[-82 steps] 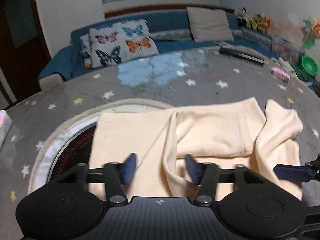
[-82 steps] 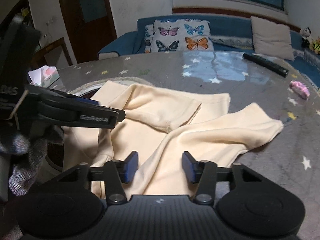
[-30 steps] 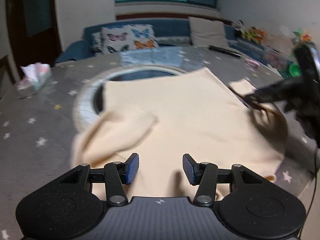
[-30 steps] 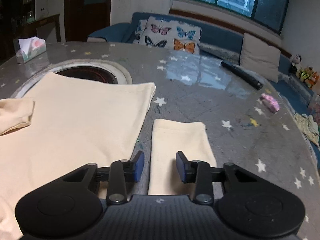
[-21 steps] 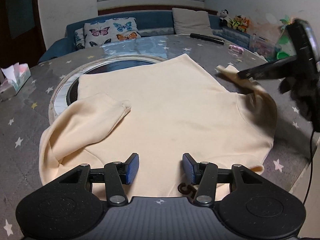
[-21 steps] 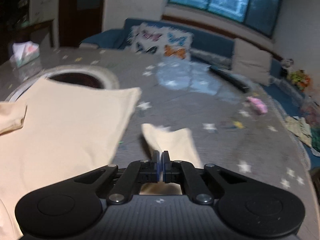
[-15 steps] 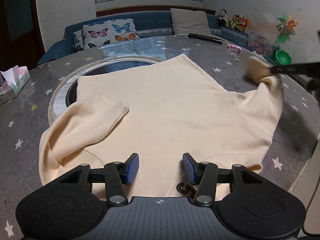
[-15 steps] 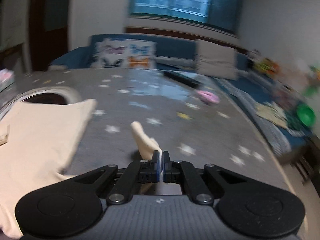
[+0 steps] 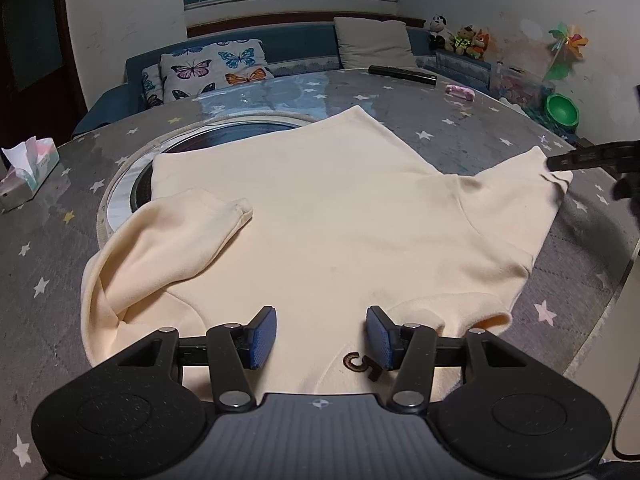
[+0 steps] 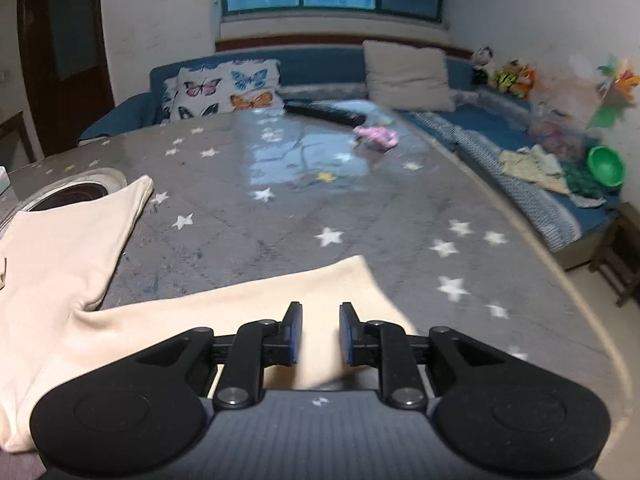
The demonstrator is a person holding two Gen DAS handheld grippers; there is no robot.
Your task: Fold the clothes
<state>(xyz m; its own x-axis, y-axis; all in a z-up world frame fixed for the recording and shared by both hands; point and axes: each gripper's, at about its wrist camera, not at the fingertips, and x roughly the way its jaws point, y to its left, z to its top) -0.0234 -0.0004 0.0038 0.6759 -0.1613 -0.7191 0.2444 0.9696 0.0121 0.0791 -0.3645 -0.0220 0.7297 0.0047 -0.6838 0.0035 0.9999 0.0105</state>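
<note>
A cream sweatshirt (image 9: 340,220) lies spread flat on the grey star-patterned table (image 9: 440,128), its collar with a brown letter mark (image 9: 360,365) nearest me. One sleeve (image 9: 188,240) is folded across the body on the left. The other sleeve (image 10: 256,304) stretches out straight to the right, with its cuff (image 9: 554,174) at the tip of my right gripper (image 9: 554,162). My right gripper (image 10: 320,334) is open, its pads on either side of the cuff end and not clamping it. Over the collar my left gripper (image 9: 320,338) stands open and holds nothing.
A round dark inset (image 9: 136,188) lies partly under the sweatshirt's hem. A tissue box (image 9: 28,176) sits far left. A black remote (image 10: 324,114) and a pink item (image 10: 378,136) lie at the back. The table's edge (image 10: 560,276) curves close on the right, beside the sofa (image 10: 500,120).
My right gripper carried the pinched sleeve out to the right, laid it straight on the table and opened. The left gripper stayed open over the collar.
</note>
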